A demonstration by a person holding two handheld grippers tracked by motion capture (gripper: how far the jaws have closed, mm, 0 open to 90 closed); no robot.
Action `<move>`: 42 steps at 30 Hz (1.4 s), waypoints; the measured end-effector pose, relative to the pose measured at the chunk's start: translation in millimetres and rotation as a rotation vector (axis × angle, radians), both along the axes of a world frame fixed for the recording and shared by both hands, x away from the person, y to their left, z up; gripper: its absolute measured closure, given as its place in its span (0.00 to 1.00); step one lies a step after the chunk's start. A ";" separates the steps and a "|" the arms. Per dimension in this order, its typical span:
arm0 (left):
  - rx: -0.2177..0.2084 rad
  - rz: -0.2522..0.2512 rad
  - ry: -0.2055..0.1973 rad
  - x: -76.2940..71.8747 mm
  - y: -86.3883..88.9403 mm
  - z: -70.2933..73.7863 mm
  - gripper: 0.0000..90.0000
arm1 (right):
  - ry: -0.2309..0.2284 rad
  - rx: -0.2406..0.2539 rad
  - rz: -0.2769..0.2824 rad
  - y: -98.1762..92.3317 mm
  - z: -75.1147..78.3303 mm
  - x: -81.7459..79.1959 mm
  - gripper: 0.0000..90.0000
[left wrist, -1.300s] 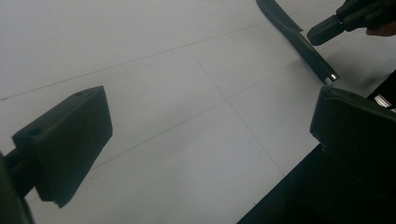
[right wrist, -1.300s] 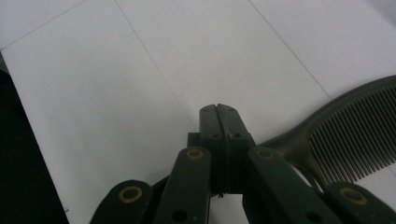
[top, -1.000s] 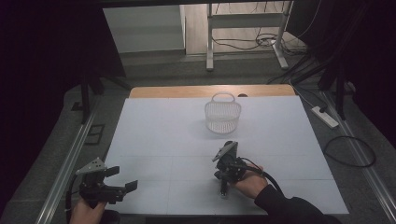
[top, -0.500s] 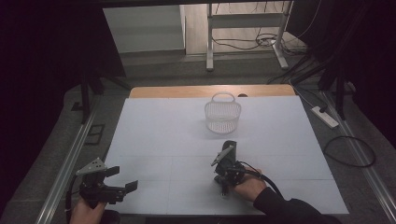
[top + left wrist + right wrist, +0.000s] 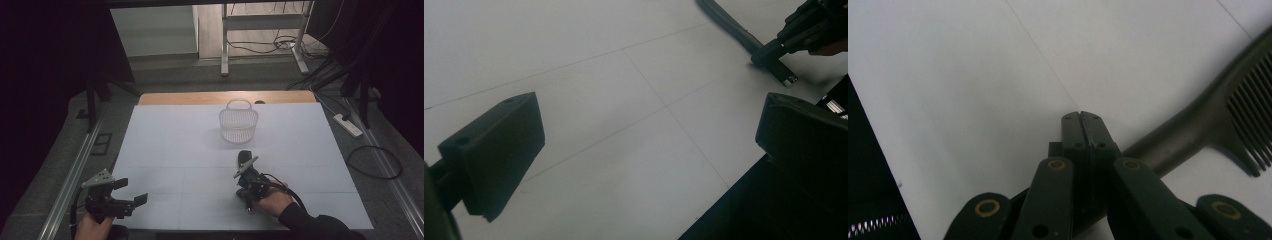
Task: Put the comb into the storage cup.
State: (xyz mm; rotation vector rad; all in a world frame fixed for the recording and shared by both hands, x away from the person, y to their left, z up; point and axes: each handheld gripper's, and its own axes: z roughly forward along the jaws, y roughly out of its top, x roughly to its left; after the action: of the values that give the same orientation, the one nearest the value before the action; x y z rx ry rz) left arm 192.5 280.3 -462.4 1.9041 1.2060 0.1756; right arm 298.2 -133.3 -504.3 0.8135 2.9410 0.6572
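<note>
At the desk's (image 5: pixel 165 140) near-left corner the left gripper (image 5: pixel 134 192) hovers, jaws spread wide and empty. Right of the middle, near the front edge, the right gripper (image 5: pixel 1081 117) has its jaws pressed together above a dark comb (image 5: pixel 1198 122): thick rounded handle, fine close teeth, lying flat.

Basket (image 5: pixel 238 125) and comb (image 5: pixel 1193 125) on white table (image 5: pixel 175 145)
</note>
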 end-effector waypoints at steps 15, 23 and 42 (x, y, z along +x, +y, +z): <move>-0.003 0.003 0.003 0.4 0.3 -0.1 0.00 | 0.028 -0.008 -0.049 -31.3 1.8 5.1 0.99; -0.002 0.004 0.005 0.9 0.4 -0.2 0.00 | 0.028 -0.017 -0.082 -50.5 3.3 10.1 0.99; -0.002 0.010 0.010 1.5 0.4 -0.4 0.00 | 0.001 -0.032 -0.220 -100.1 7.1 28.3 0.99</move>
State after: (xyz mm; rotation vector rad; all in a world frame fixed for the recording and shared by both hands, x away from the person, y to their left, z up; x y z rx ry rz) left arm 194.0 280.7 -462.8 1.8998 1.2222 0.1701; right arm 326.5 -233.3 -497.2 1.1121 2.7976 0.5930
